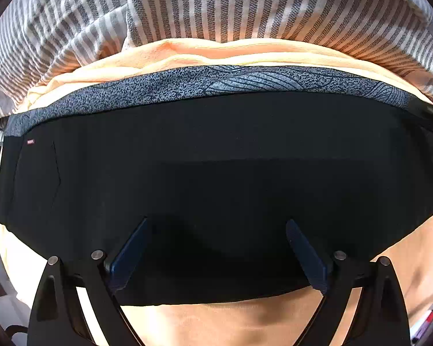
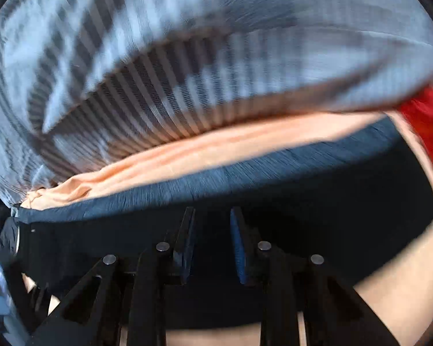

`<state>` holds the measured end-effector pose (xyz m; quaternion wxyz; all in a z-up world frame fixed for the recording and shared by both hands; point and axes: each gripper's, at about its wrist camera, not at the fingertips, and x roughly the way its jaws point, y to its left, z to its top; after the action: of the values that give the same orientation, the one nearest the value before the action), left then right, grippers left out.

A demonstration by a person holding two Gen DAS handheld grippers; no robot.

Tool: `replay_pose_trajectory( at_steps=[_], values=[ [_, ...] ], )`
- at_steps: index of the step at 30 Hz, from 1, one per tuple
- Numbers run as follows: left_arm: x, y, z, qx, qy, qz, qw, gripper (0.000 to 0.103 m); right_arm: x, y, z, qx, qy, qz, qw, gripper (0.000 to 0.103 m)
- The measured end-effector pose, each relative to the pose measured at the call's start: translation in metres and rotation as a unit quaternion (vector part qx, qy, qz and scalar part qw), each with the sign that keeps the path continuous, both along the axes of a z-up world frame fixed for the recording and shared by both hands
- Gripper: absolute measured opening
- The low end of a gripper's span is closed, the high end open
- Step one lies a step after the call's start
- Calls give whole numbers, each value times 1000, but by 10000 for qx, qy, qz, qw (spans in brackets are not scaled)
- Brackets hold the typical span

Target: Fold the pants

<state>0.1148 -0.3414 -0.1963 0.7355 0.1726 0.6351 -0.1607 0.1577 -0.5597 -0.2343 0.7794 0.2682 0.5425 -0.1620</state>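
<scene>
The black pants [image 1: 216, 173] lie folded flat on a peach sheet [image 1: 216, 52], with a grey patterned waistband [image 1: 187, 86] along the far edge. My left gripper [image 1: 216, 225] hangs just over the near part of the pants, jaws wide apart and empty. In the right wrist view, the pants [image 2: 332, 201] fill the lower half, with the waistband [image 2: 216, 178] blurred. My right gripper [image 2: 212, 216] is over the black cloth, jaws partly apart with a narrow gap; nothing shows between them.
A grey-and-white striped blanket [image 1: 245, 5] is bunched up behind the pants, also in the right wrist view [image 2: 158, 72]. A red cloth [image 2: 427, 121] lies at the right. Bare peach sheet [image 1: 231, 323] shows in front of the pants. Dark clutter [image 2: 0, 230] sits at the left.
</scene>
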Motion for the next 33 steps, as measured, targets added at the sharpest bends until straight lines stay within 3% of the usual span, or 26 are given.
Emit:
replay_pose_trajectory(
  at_steps=[4,7,8,10,11,13,14,16,18,23,25,26,28,31,32,33],
  values=[
    [-3,7,-1,-59,-22,124,9999,98,-4,-38,-11,-557,180,-184,9981,23],
    [-7,12,-2,-5,-59,197,9998,98,-47,-97,-12,-684,418,-1120,9905,23],
    [-8,12,-2,18,-79,192,9998,98,-75,-123,-8,-740,561,-1637,9821,23],
    [-10,10,-3,66,-108,175,9998,98,-114,-148,4,-520,348,-2204,9734,24],
    [-9,10,-5,81,-106,173,9998,98,-135,-156,13,-286,124,-2435,9694,27],
    [-9,7,-7,110,-105,150,9998,98,-173,-160,28,-150,73,-2836,9588,44],
    [-9,7,-7,126,-121,126,9998,98,-196,-157,34,-21,-30,-3091,9510,58],
    [-11,6,-6,159,-171,72,9997,98,-219,-152,31,397,-220,-3330,9418,60],
    [-9,-1,-6,215,-242,5,9995,98,-228,-148,19,940,-382,-3413,9345,59],
    [-15,-7,-3,281,-325,-41,9991,98,-192,-149,-1,1021,-393,-3106,9442,51],
    [-15,-9,-3,305,-353,-52,9989,98,-188,-152,-7,1056,-201,-3110,9443,25],
    [-19,-13,-2,331,-355,-56,9988,98,-191,-152,-8,1137,-158,-3178,9412,16],
    [-19,-16,4,433,-286,-98,9986,98,-199,-148,-3,1133,-163,-3195,9406,15],
    [-19,-20,20,175,-219,-111,9995,98,-207,-140,2,1036,-42,-2839,9532,17],
    [-19,-21,25,85,-243,-123,9996,98,-209,-139,4,998,14,-2807,9546,21],
    [-19,-25,30,-12,-297,-160,9994,98,-213,-136,10,766,203,-2847,9553,31]
  ],
)
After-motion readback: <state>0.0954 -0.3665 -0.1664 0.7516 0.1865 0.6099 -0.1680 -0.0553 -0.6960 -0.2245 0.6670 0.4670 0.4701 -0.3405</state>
